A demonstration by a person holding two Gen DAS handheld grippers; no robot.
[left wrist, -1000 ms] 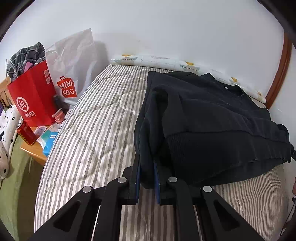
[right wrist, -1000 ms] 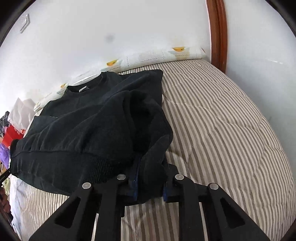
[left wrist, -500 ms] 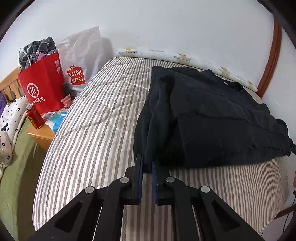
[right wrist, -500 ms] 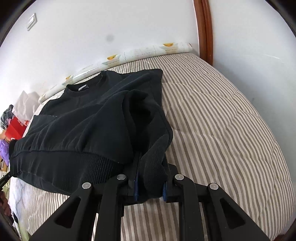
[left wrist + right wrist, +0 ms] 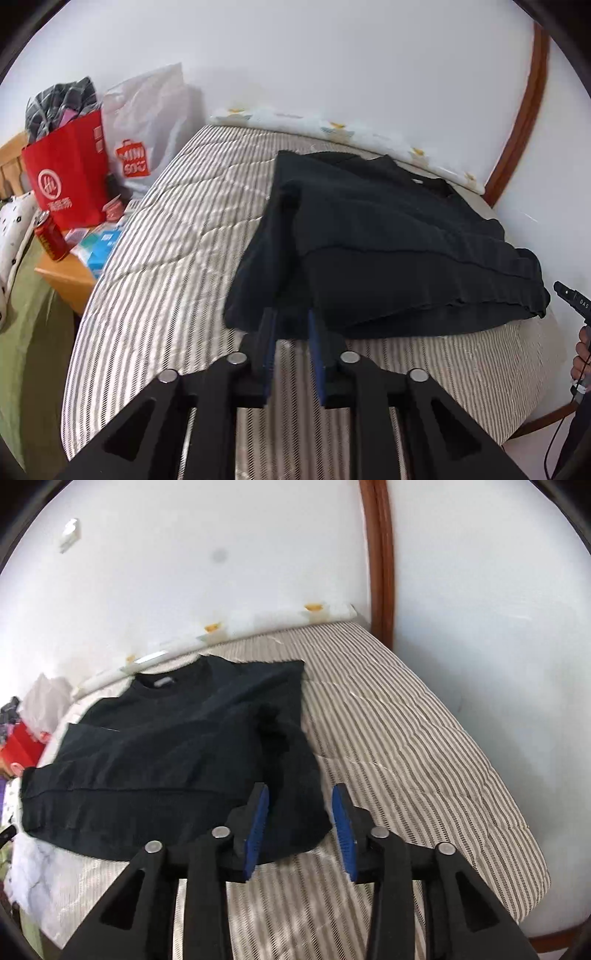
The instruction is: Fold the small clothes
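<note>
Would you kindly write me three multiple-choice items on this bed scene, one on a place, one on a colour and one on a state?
1. Where does the black sweater lie?
A. on the striped mattress
B. on the wooden bedside table
C. inside the red bag

2. What colour are the pads on the gripper fingers?
A. red
B. blue
C. green

3. How do the two grippers stand?
A. both shut on the sweater
B. left open, right shut on the sweater
C. both open

Answers:
1 A: the sweater is spread flat over the grey-and-white stripes.
2 B: blue strips line the inner faces of the black fingers.
3 C: the right gripper shows a wide gap, the left gripper a narrower one, and neither pinches the cloth.
</note>
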